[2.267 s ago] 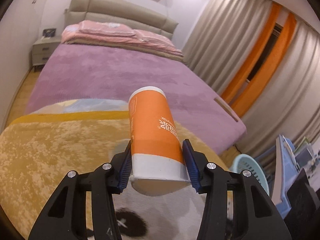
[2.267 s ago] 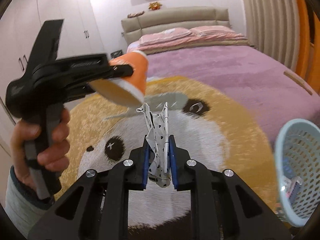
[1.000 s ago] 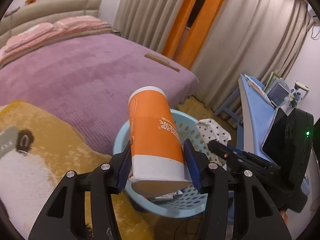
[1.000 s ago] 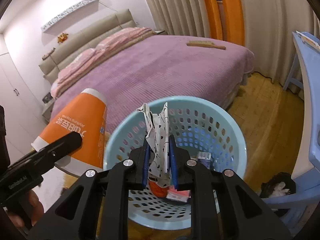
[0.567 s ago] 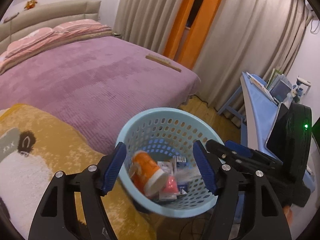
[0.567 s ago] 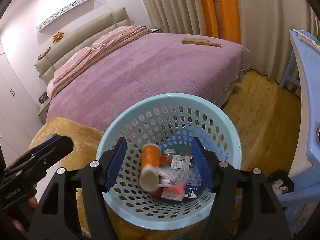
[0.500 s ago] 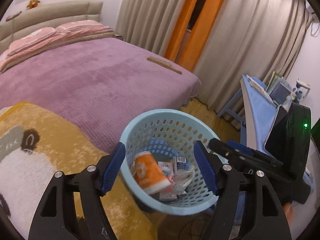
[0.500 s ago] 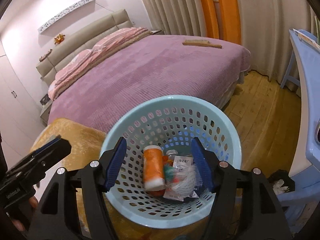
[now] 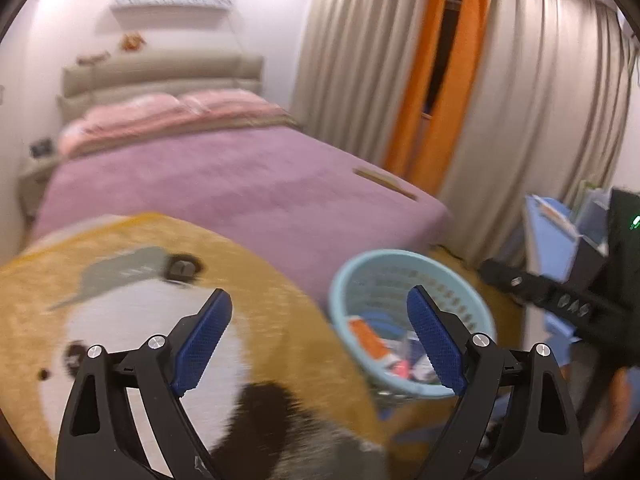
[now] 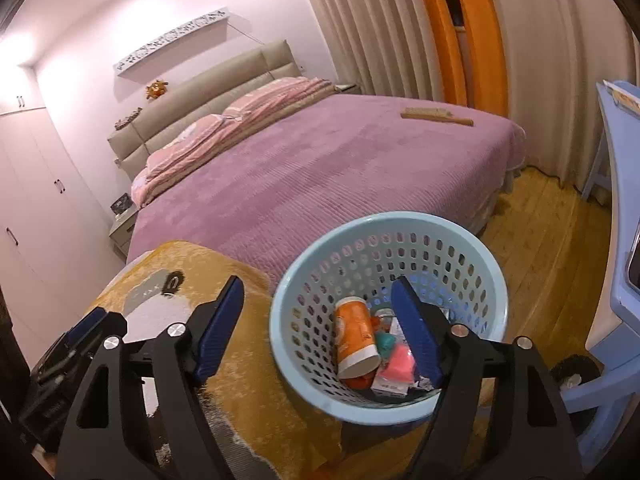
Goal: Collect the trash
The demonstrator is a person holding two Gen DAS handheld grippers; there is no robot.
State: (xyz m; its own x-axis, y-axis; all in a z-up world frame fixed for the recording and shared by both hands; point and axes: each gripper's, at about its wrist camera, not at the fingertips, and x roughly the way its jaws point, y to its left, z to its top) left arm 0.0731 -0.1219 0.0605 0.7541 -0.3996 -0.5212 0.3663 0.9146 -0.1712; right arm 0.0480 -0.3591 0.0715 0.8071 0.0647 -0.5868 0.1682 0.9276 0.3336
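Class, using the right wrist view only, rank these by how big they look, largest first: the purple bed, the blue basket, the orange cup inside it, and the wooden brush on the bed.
1. Purple bed
2. Blue basket, though it sits nearer the camera
3. Orange cup
4. Wooden brush, far off, so its rank against the cup is unsure

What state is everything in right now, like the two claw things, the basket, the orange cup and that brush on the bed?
Left gripper: open, empty, jaws just been opening.
Right gripper: open, empty, jaws just been opening.
Basket: upright beside the bed, holding trash.
Orange cup: lying inside the basket among other litter.
Brush: flat on the purple bedspread, near the far corner.
Curtains: drawn.
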